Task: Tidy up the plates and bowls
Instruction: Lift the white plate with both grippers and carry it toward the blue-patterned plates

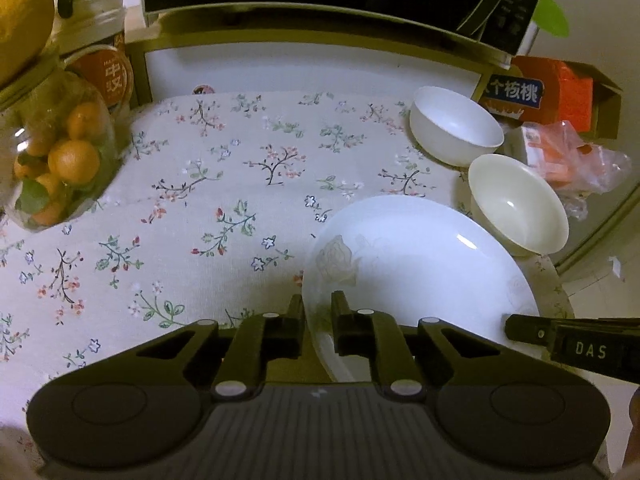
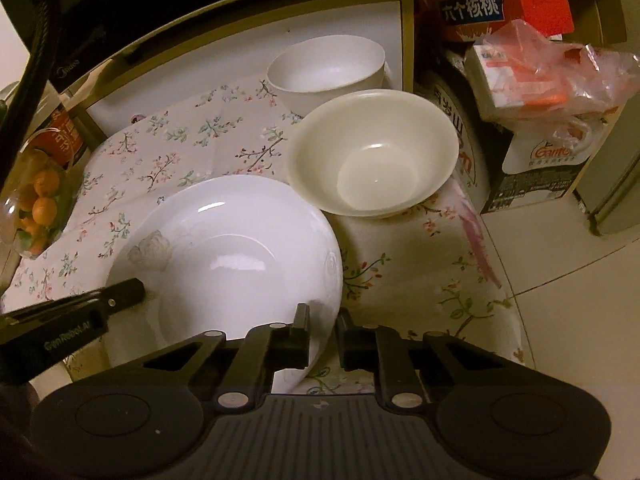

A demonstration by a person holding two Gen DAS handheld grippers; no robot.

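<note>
Plate (image 1: 420,264) rim clamped between fingers of left gripper (image 1: 319,308) and right gripper (image 2: 323,320). Cream bowl (image 2: 372,156) just ahead, touching plate; white bowl (image 2: 326,66) beyond. Boxes (image 2: 532,80) at right; oranges (image 1: 60,160) far left.

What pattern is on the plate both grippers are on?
The plate is white with faint grey rose motifs on its rim, clearest in the right wrist view.
</note>
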